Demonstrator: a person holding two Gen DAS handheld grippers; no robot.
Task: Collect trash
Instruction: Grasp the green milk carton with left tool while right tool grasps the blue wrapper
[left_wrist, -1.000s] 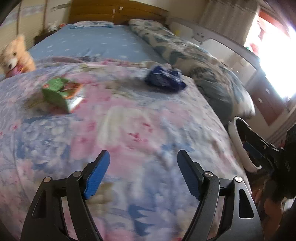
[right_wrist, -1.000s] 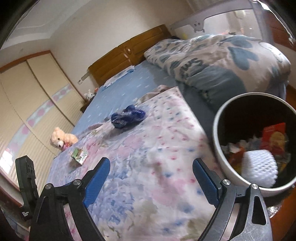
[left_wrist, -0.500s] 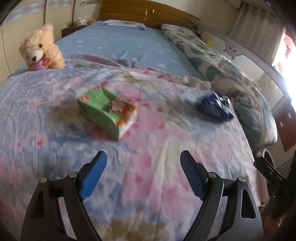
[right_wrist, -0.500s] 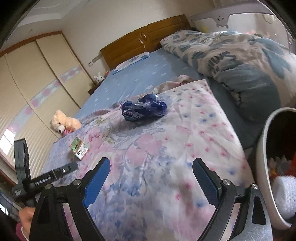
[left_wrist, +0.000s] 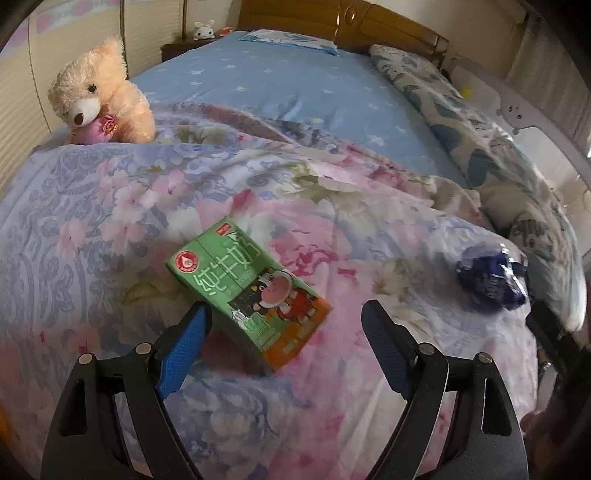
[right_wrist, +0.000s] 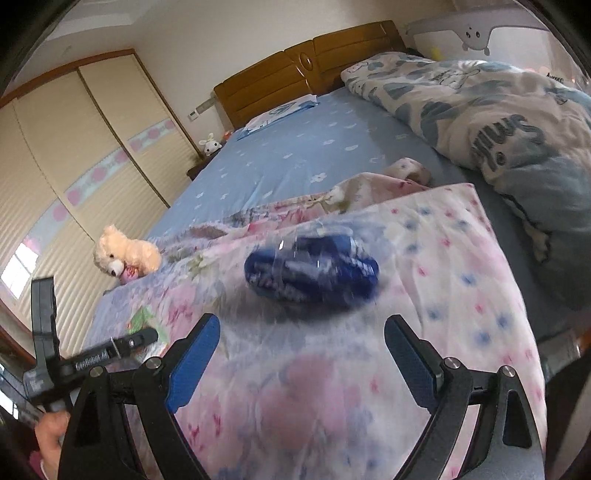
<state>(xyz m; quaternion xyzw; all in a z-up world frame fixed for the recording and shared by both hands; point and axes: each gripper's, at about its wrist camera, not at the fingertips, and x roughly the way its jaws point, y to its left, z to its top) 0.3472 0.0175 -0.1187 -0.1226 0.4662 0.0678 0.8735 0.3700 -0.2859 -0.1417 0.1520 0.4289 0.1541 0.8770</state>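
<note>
Change since a second ago: both tongs are closing in on the bed; the green carton, then small and far to the left in the left wrist view, is now lying right at the left tongs' tips, and the waste bin is gone from the right wrist view.
Green carton (left_wrist: 248, 295): a flat drink carton, green with white characters, a cartoon figure and an orange end, is lying slantwise on the floral quilt (left_wrist: 110, 229).
Left tongs (left_wrist: 286, 328): standing wide with nothing gripped; the left blue pad (left_wrist: 181, 354) is sitting just beside the carton's edge, contact unclear, and the right one is well clear of it.
Blue wrapper (right_wrist: 312, 271): a crumpled dark-blue shiny packet, blurred, is lying on the quilt near the bed's right side, well apart from the carton.
Right tongs (right_wrist: 301, 338): spread wide and empty, hovering just short of the wrapper.
Around: a cream teddy bear (left_wrist: 98, 94) holding something pink is sitting at the quilt's far left edge; a rolled duvet (right_wrist: 480, 107) with blue patterns is lying along the right side.
In the way: nothing is lying between either tongs and its item.
Surface and room: a blue sheet (left_wrist: 295, 88) with white specks is covering the mattress up to a wooden headboard (right_wrist: 306, 70); pale wardrobe doors (right_wrist: 74, 147) are lining the left wall.
</note>
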